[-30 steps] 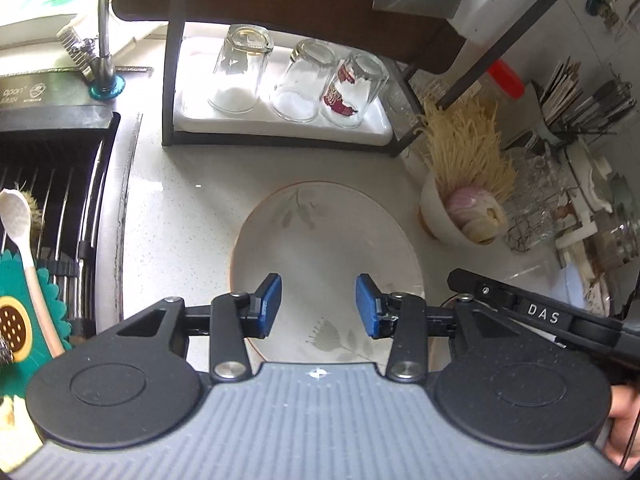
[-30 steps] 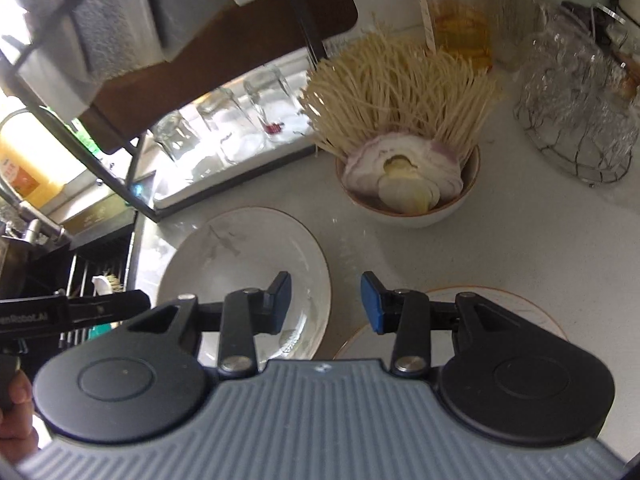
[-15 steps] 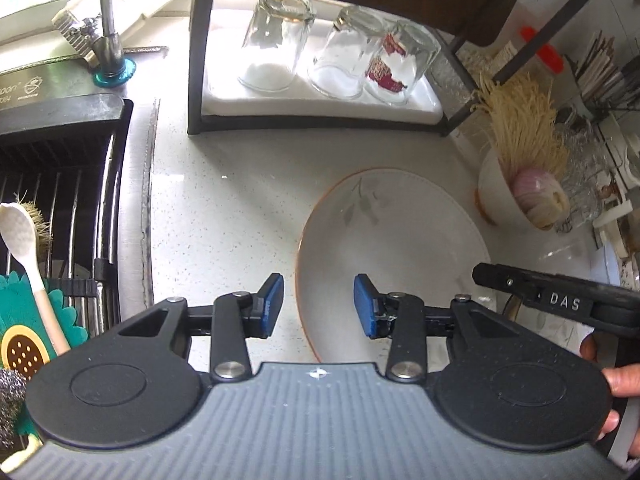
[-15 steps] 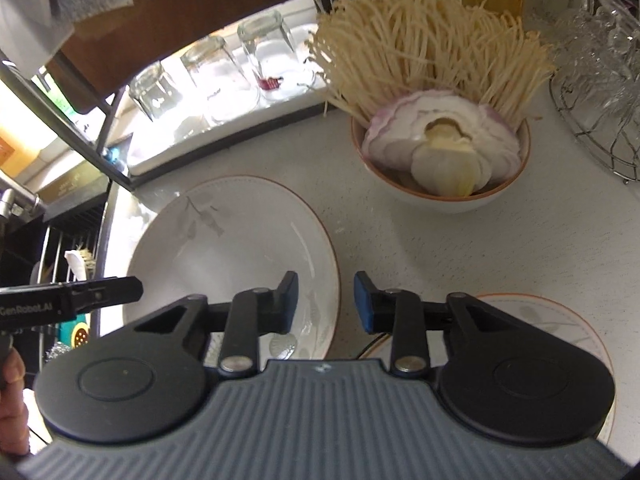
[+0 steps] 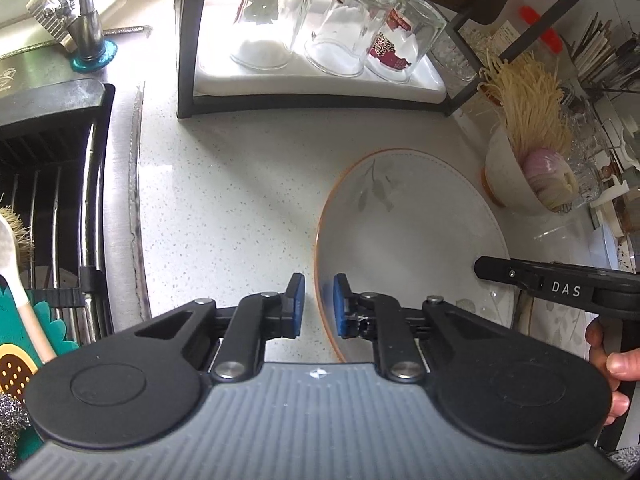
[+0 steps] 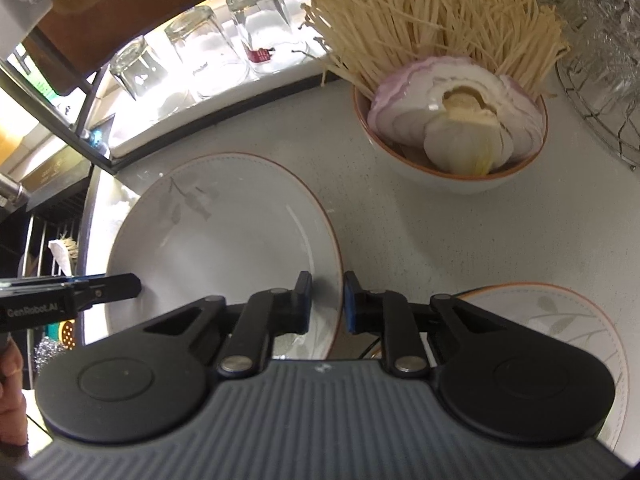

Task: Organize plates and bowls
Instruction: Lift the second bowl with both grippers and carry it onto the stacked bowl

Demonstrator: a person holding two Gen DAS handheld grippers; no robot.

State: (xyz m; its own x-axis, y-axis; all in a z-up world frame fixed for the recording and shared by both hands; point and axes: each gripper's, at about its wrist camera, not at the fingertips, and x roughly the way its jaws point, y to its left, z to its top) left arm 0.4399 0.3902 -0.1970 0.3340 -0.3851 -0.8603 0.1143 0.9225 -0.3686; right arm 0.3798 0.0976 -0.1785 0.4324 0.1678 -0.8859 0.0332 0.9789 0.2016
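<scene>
Two pairs of tongs at work on one plate (image 5: 408, 232), flat on the counter (image 5: 224, 200) in front of the rack of upturned glasses (image 5: 276, 20). Step in hand, by the look of it: taking hold of that plate by opposite edges for a two-handed lift.

Left tongs (image 5: 318, 304) astride the near left rim, closing, rim in the narrow gap. A sliver of counter visible between outer pad and rim, so not yet clamped. Right tongs (image 6: 326, 300) astride the right rim, likewise closing, rim in the gap, no firm pinch to be seen.

Next, probably: finish both squeezes to a firm bite on the rim, then raise level and together, to keep the plate from tipping or sliding out on one side. Likely destination the second plate (image 6: 560, 320), for stacking; only a guess. Worth minding: a thin glazed rim, likely slippery, and the bowl (image 6: 452, 180) of mushrooms (image 6: 432, 12) and onion (image 6: 452, 120) close behind.

Shown only from the left: sink rack (image 5: 48, 160), tap (image 5: 86, 20), and the plate's left rim.

Shown properly only from the right: the second plate, just beside the first, touching or not impossible to tell behind the tongs. Also the bowl's contents in full. From the left, barely a patch of that second plate.

In each view, the tip of the other tongs over the plate.
</scene>
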